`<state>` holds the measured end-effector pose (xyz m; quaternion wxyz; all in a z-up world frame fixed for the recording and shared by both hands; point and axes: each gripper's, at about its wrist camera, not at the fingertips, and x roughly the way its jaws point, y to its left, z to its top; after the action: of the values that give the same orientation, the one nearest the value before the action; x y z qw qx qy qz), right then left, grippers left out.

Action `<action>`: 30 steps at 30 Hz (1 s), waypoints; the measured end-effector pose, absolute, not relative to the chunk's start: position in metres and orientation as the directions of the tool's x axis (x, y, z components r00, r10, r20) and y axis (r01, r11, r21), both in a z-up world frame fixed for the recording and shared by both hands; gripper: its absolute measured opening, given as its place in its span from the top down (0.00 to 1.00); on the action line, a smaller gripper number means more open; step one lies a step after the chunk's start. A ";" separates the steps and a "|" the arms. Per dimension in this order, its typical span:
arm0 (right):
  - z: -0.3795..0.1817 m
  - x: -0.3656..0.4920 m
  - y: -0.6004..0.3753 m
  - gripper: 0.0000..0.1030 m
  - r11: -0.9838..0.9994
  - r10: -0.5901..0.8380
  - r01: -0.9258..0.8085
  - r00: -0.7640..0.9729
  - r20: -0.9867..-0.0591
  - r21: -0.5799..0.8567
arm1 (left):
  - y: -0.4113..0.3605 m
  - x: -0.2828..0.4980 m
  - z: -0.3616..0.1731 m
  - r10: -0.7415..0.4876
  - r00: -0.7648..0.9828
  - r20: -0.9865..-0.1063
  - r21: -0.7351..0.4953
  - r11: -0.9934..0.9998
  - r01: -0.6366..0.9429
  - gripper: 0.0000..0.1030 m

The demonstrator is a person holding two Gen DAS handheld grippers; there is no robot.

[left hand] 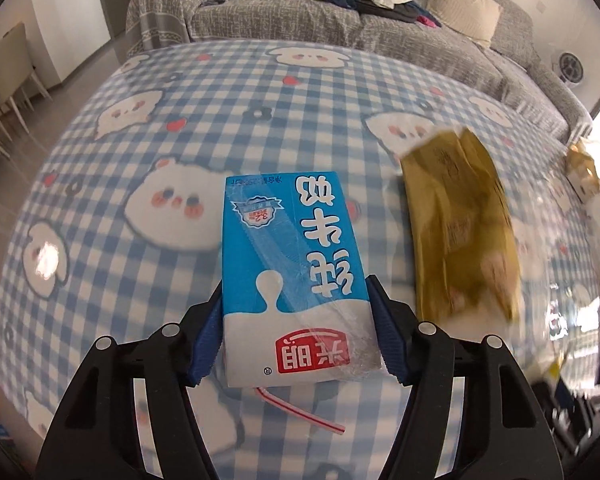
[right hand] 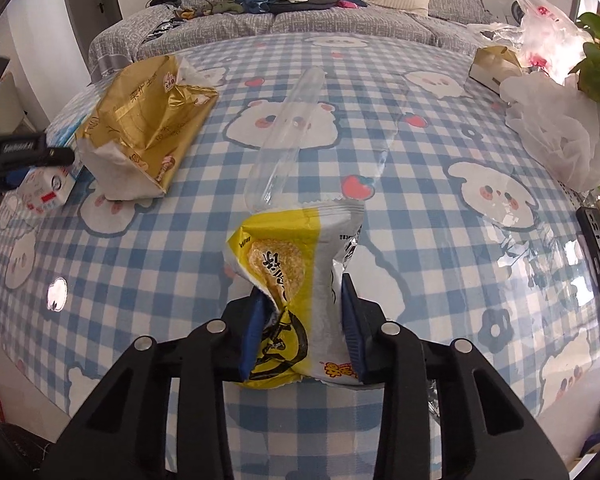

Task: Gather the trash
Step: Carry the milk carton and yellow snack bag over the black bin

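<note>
Now the left gripper clamps a blue-and-white milk carton above the checked tablecloth — the right gripper pinches a crumpled yellow-and-white snack wrapper. Between them lies a torn gold foil bag, with a clear plastic sleeve ahead.

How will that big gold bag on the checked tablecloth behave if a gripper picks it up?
The gold bag would probably flop and crumple: its foil is already creased and its end torn open. It looks collapsed and so likely light. The shiny foil may slip between the pads, much as the yellow wrapper buckles in the right gripper.
</note>
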<state>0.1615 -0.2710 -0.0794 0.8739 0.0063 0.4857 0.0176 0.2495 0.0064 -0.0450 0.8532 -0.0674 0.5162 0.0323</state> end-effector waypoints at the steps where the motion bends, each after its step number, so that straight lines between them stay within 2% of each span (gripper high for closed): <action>1: -0.079 0.160 -0.271 0.68 0.999 0.034 -0.025 0.530 -0.847 0.024 | 0.008 0.239 -0.043 -0.021 0.473 -0.881 -0.090 0.988 -0.123 0.38; 13: -0.050 0.100 -0.266 0.69 0.999 0.037 -0.032 0.587 -0.809 0.023 | -0.003 0.137 -0.032 -0.068 0.530 -0.845 -0.126 0.989 -0.073 0.38; 30: -0.050 0.027 -0.257 0.69 0.997 0.075 -0.071 0.605 -0.793 0.040 | -0.020 0.021 -0.056 -0.092 0.553 -0.828 -0.122 0.992 -0.017 0.38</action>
<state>0.0268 -0.2565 -0.0501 0.8957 0.0020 0.4428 0.0409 0.0206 -0.0200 -0.0563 0.8793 -0.0577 0.4723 -0.0215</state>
